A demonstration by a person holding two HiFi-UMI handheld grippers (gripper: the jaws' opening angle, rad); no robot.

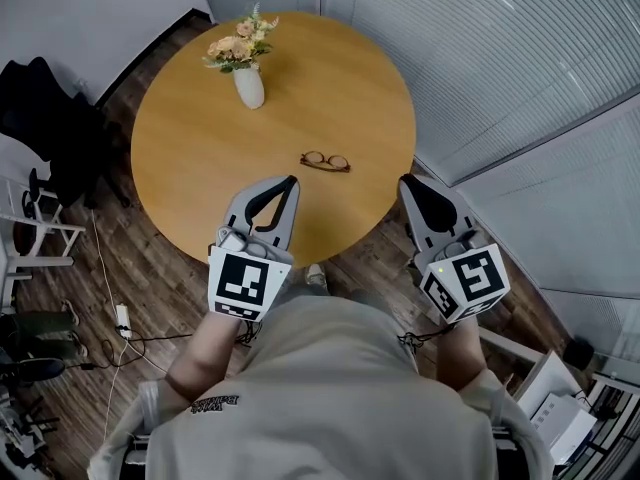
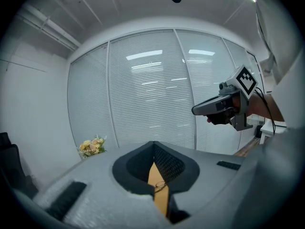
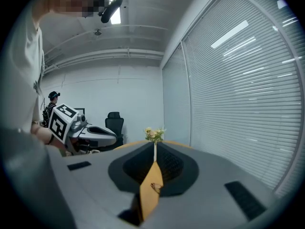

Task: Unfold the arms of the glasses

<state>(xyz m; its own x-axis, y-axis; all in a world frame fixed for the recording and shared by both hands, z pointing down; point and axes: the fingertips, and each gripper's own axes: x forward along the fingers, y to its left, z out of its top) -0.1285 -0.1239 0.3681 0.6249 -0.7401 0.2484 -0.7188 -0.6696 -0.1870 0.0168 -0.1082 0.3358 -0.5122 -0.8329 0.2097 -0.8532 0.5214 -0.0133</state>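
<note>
Left gripper [image 1: 290, 182] and right gripper [image 1: 405, 182] are hovering, both closed and empty. The glasses [image 1: 325, 161] are lying on the table [image 1: 200, 138] ahead, between both sets of fingertips. The jaws likely need opening before gently pinching an arm.

Round wooden table [image 1: 350, 88] on dark plank floor [image 1: 165, 263], blind-covered glass walls [image 1: 500, 48], perhaps a black chair [image 1: 45, 113].
</note>
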